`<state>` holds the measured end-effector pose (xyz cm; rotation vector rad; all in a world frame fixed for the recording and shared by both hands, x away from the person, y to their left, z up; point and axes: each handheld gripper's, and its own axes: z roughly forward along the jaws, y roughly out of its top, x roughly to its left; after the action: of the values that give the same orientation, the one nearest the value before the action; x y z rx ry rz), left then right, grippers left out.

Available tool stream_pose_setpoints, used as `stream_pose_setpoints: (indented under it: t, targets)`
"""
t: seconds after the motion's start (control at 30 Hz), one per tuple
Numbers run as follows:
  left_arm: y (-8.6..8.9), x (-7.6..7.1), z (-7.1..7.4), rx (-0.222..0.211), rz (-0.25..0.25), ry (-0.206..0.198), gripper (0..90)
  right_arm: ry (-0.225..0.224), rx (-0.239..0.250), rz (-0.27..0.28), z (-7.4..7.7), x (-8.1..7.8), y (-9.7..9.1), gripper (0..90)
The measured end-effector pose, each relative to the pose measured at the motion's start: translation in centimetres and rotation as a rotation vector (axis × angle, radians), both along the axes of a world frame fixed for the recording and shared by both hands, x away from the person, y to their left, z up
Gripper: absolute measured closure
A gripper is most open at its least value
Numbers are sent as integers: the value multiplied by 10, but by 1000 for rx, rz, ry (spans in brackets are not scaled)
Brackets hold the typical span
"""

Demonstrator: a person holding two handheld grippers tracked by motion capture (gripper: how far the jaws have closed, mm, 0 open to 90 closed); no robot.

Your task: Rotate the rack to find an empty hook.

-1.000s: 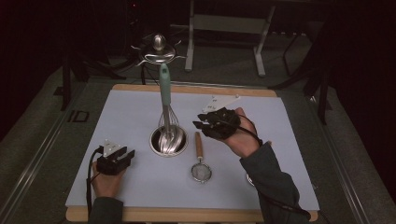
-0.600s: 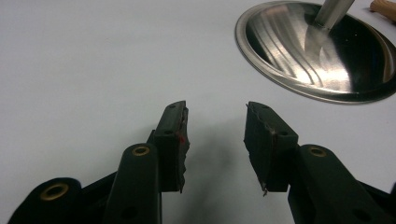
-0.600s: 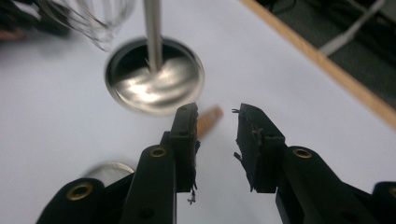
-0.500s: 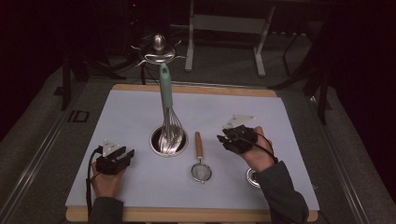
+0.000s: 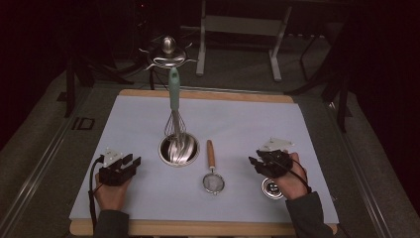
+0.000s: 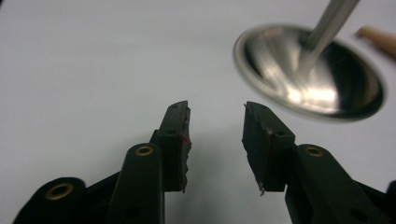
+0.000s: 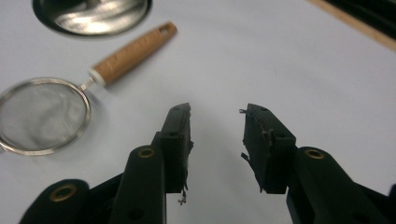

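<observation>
Pale blue mat [image 5: 237, 124] on a wooden board. Left gripper [image 5: 130, 162] and right gripper [image 5: 253, 162], jaws parted and empty, near the front edge. Between them: round steel bowl [image 5: 179, 149] holding a green-handled wire whisk [image 5: 174, 111], wooden-handled mesh strainer [image 5: 213, 173]. Small round steel cup [image 5: 271, 188] beneath the right hand.

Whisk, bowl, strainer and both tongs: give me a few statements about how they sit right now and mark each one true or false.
1. The whisk stands with its wires in the steel bowl. True.
2. The strainer lies inside the bowl. False: it lies on the mat to the right of the bowl, wooden handle pointing away from the person.
3. The left tongs are open and hold nothing. True.
4. The right tongs are shut on the strainer's handle. False: they are open and empty, with the strainer off to their left in the right gripper view.
5. A small round metal piece lies under the right hand. True.
</observation>
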<state>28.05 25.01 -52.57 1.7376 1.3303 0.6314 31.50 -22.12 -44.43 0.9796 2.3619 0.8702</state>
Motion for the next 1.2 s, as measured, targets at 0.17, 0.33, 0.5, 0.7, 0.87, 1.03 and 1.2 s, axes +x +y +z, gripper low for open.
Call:
stream_pose_setpoints:
  t: [0.17, 0.33, 0.5, 0.7, 0.87, 1.03, 1.2]
  targets:
    - [-2, -7, 26, -95, -34, -104, 654, 21, -17, -33, -10, 3, -11, 592]
    - [-5, -9, 50, -169, -68, -182, 663, 52, 3, -70, -19, 4, -26, 559]
    - [-12, -14, 76, -256, -99, -267, 729, 63, 2, -113, -25, 4, -40, 551]
    - [-24, -16, 109, -284, -111, -384, 869, 67, 3, -149, -26, 4, -49, 532]
    - [-32, -15, 130, -322, -133, -452, 898, 57, -14, -148, -25, 2, -49, 531]
    - [-40, -11, 153, -315, -139, -515, 899, 59, 9, -141, -22, 1, -50, 529]
    - [-48, -7, 175, -306, -146, -565, 899, 51, 14, -145, -21, 0, -52, 526]
